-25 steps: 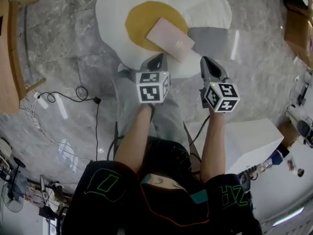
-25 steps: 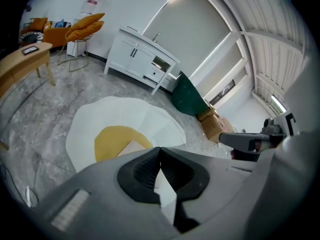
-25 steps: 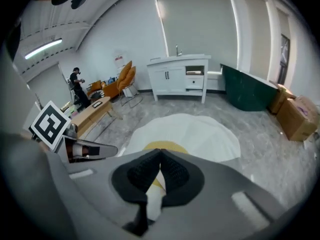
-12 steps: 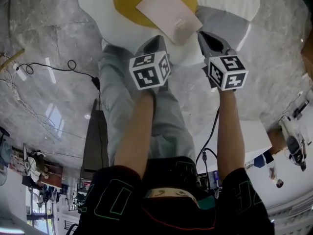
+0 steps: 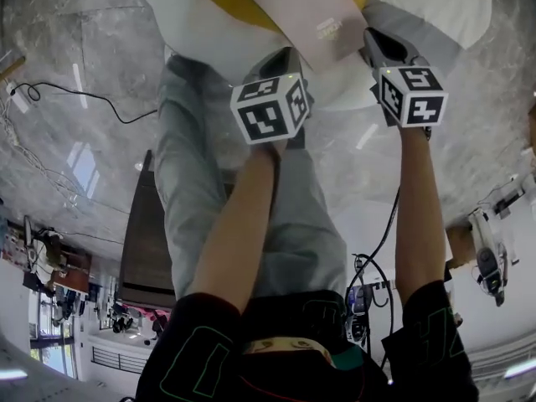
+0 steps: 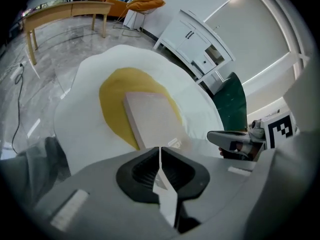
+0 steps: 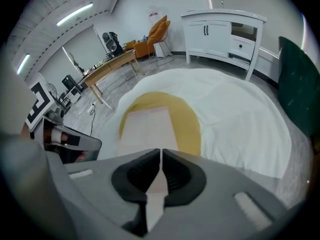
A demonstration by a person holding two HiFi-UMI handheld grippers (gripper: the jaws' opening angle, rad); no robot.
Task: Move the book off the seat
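Two hand-held grippers are pointing steeply down toward one seat. The left gripper is showing its jaws drawn together with only a hairline slit between the dark pads and nothing in them. The right gripper is showing its jaws closed pad to pad and likewise holding nothing. One book, pale pink and closed, is lying flat on the seat, a low white cushion shaped like a fried egg. The book is resting mostly on the yellow centre, its near corner reaching onto the white border toward the person. In the head view both grippers are hanging side by side just short of that near edge, the left one at its left and the right one beside the labelled corner; contact with the book is not showing in any view. One grey marble floor is carrying the seat, with one black cable trailing across it. One wooden table, one white cabinet and one orange chair are standing well beyond the seat.
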